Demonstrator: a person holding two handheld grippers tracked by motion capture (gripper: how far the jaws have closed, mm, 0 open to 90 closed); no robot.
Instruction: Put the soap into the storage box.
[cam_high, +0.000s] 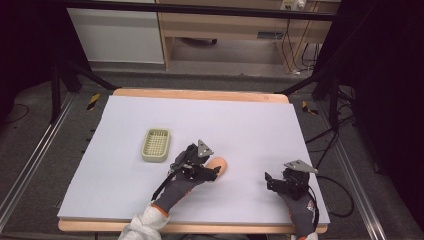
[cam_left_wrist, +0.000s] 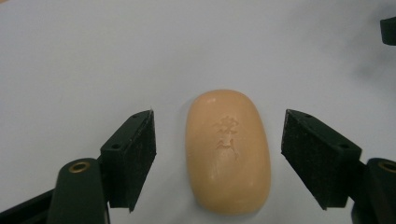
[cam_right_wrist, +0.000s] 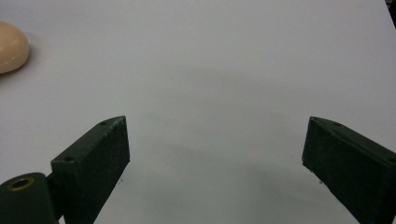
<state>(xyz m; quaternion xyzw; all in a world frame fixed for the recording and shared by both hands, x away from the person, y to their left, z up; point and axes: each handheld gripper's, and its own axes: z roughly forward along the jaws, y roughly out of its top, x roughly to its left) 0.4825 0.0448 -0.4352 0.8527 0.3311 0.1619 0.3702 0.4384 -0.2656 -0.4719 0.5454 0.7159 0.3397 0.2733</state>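
A peach-coloured oval soap bar (cam_left_wrist: 228, 150) with an embossed mark lies flat on the white table sheet. My left gripper (cam_left_wrist: 218, 161) is open, one jaw on each side of the bar with a gap to both. In the high view the soap bar (cam_high: 220, 165) peeks out past the left gripper (cam_high: 209, 172) near the table's middle front. A pale green slotted soap dish (cam_high: 156, 145) sits to its left, with nothing in it. My right gripper (cam_high: 272, 181) hovers open at the front right over bare sheet; its own view shows the soap bar (cam_right_wrist: 10, 46) at the far left edge.
The white sheet (cam_high: 240, 125) covers a wooden table (cam_high: 200, 94) whose edge shows at the back and front. Black frame legs and cables stand on the floor to both sides beyond the table.
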